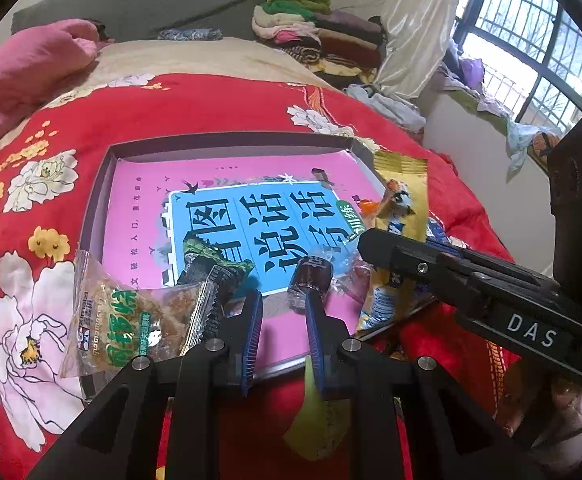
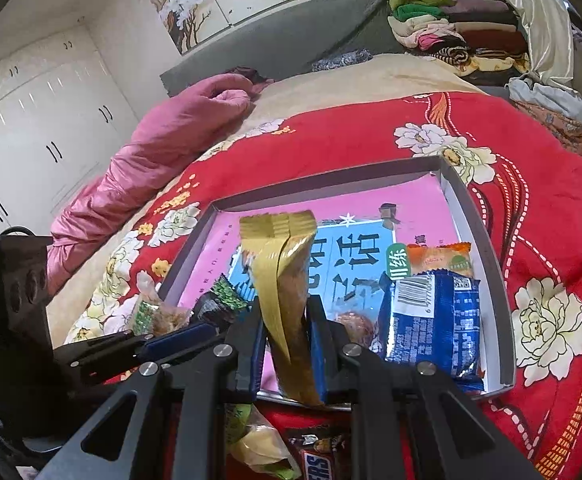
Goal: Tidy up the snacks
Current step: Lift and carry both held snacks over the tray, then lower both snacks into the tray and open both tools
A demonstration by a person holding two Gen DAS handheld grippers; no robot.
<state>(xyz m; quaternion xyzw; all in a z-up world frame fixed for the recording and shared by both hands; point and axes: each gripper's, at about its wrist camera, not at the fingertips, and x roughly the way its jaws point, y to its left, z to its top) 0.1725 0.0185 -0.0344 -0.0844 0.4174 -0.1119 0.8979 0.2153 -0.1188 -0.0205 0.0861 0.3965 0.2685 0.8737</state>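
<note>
A shallow grey box (image 1: 103,184) (image 2: 487,232) lined with a pink book lies on the red floral bedspread. My left gripper (image 1: 283,300) is open over its near edge, between a dark green-edged packet (image 1: 215,272) and a small dark wrapped candy (image 1: 311,276). A clear packet of brown crisps (image 1: 131,312) leans on the near left rim. My right gripper (image 2: 287,320) is shut on a tall yellow snack packet (image 2: 287,272), held upright over the box; it also shows in the left wrist view (image 1: 403,200). A blue packet (image 2: 435,320) and an orange packet (image 2: 443,256) lie at the box's right.
A Snickers bar (image 2: 323,460) and a yellow-green packet (image 2: 251,440) (image 1: 319,420) lie on the bedspread in front of the box. A pink quilt (image 2: 163,136) lies at the left, folded clothes (image 2: 451,32) at the bedhead. A window (image 1: 539,48) is at the right.
</note>
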